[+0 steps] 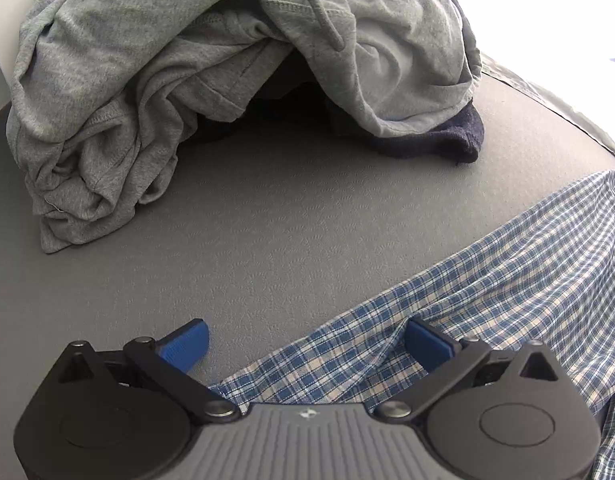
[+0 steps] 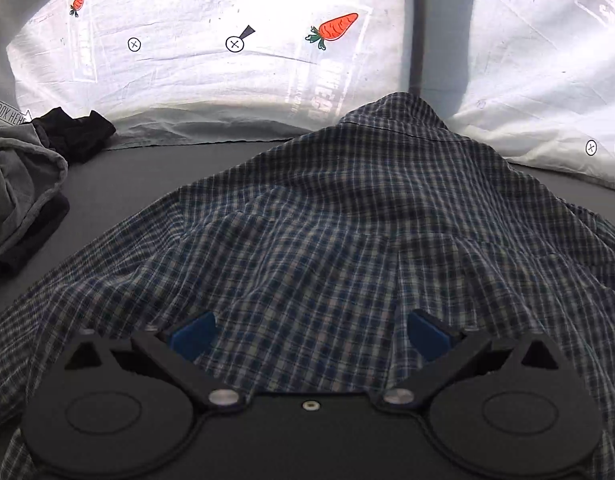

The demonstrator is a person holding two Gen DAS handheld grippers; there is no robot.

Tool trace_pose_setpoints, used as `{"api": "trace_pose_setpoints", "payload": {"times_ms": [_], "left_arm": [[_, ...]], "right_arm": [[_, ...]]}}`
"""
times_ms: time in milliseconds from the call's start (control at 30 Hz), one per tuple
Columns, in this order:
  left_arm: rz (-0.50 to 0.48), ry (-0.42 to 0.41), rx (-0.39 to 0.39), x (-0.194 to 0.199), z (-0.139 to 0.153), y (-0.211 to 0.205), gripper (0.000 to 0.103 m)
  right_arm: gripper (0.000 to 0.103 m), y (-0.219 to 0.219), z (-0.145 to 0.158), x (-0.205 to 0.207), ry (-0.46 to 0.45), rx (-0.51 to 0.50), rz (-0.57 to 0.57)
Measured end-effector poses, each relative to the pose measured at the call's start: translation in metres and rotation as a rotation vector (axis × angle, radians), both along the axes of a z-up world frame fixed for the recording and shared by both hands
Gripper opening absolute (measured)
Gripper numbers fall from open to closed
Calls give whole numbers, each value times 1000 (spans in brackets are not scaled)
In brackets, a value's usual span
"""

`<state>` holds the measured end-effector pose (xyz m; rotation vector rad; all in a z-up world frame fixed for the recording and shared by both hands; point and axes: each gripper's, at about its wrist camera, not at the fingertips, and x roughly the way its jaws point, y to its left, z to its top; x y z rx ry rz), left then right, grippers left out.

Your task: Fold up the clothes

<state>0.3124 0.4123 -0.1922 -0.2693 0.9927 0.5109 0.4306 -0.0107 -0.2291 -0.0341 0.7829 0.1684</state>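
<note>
On the grey mat [image 1: 267,220], left view: grey clothes [image 1: 147,80] heaped far left over a dark garment [image 1: 459,136]; left gripper [image 1: 307,344] spread wide at the plaid shirt's [image 1: 487,280] edge. Right view only: right gripper [image 2: 311,336], fingers apart above the spread shirt; carrot-print sheet [image 2: 227,60] behind.

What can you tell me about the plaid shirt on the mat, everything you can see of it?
The plaid shirt is thin woven cloth in blue, white and cream checks, spread rumpled on the grey mat, collar end away from the right gripper. Both grippers hang open over it; the left gripper straddles its edge.
</note>
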Motion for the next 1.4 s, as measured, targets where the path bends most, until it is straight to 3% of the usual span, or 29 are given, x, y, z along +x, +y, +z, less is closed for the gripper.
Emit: {"api": "trace_pose_setpoints", "payload": {"times_ms": [100, 200, 333, 633, 900, 967, 1000, 1033, 1100, 1200, 1333, 1400], "left_arm": [[-44, -19, 26, -8, 5, -7, 103], [-72, -41, 101, -23, 13, -16, 103], [-49, -36, 84, -41, 15, -19, 103], [100, -54, 14, -83, 1, -27, 103], [139, -113, 58, -88, -7, -37, 102], [148, -135, 65, -91, -4, -40, 93], [145, -149, 65, -93, -2, -42, 76], [136, -167, 61, -95, 1, -43, 50], [110, -195, 14, -95, 5, -45, 24], [70, -247, -65, -89, 17, -53, 12], [-63, -354, -160, -75, 40, -86, 12], [-158, -386, -271, -64, 49, -103, 12]], "right_arm": [[103, -41, -5, -50, 27, -24, -118], [103, -78, -10, -88, 41, -13, -261], [103, -112, -19, -117, 32, -21, -418], [103, -118, -30, -131, -83, -26, -430], [103, -118, -29, -132, -104, -23, -427], [103, -117, -29, -132, -104, -23, -428], [103, -117, -30, -132, -105, -22, -428], [103, -117, -30, -132, -105, -21, -428], [103, -117, -30, -133, -106, -20, -427], [103, -117, -30, -133, -106, -20, -427], [103, -117, -30, -133, -106, -20, -427], [103, -118, -30, -133, -106, -19, -426]]}}
